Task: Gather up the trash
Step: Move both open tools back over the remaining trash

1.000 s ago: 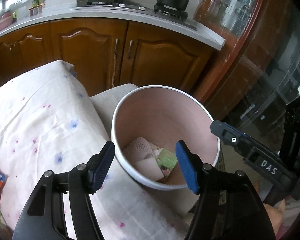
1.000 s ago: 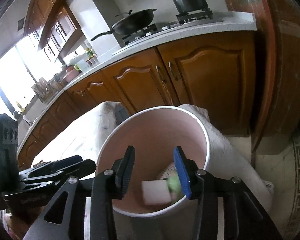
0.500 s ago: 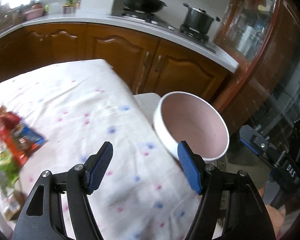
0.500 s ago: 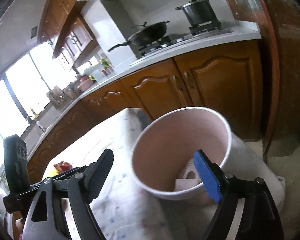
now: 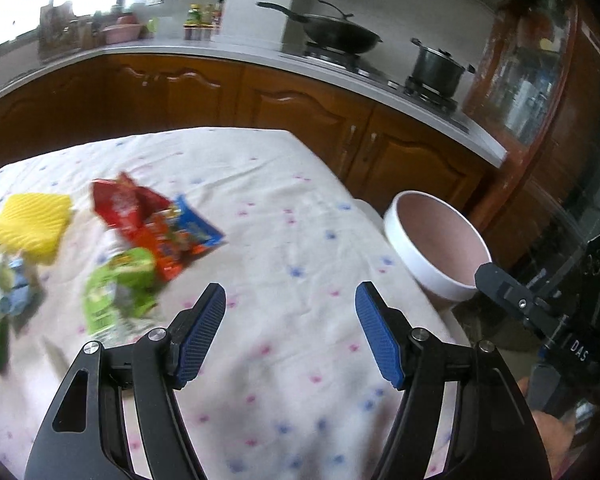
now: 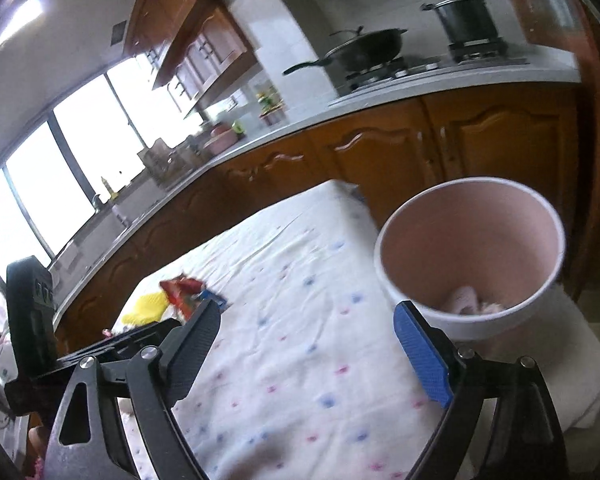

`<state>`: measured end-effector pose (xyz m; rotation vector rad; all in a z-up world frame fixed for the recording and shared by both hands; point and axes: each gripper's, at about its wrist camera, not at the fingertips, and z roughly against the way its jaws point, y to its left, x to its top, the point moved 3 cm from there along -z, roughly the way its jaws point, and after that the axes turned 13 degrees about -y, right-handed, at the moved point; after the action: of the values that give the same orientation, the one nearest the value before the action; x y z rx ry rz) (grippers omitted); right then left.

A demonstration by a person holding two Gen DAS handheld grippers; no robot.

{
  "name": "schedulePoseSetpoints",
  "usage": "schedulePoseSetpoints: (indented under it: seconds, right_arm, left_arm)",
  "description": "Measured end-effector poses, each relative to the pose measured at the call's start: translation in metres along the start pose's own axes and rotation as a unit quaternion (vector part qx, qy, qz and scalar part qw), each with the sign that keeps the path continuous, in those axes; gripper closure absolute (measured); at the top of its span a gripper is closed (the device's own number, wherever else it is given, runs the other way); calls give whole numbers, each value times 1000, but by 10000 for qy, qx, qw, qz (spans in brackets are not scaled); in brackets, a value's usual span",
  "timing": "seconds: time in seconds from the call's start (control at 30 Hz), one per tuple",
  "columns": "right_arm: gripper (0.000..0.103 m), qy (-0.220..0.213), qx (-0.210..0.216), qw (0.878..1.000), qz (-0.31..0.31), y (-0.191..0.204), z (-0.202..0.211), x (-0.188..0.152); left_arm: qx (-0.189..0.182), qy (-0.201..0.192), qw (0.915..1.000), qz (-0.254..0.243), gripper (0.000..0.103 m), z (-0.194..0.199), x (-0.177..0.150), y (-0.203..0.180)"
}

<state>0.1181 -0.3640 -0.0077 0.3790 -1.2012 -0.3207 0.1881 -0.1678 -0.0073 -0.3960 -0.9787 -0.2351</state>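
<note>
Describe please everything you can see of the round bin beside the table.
The bin is a round open container, white outside with a thick white rim and pale pink inside, probably plastic. It stands upright, no lid, off the table's corner, on a pale cloth-covered support. Some pale crumpled trash lies at its bottom. Neither gripper touches it.

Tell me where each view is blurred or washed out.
Left wrist view: the wrappers on the tablecloth are smeared by motion blur, the window at top left glares white. Right wrist view: the windows are blown out to white, the bin rim slightly soft, straight edges bowed by the fisheye.
</note>
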Motion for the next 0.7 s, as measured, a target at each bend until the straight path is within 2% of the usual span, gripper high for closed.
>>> schedulePoseSetpoints:
  seconds: [0.7]
  right_arm:
    - [13, 462, 537, 9966, 414, 72, -26, -34]
  left_arm:
    - [528, -80, 9969, 581, 33, 46, -17, 95]
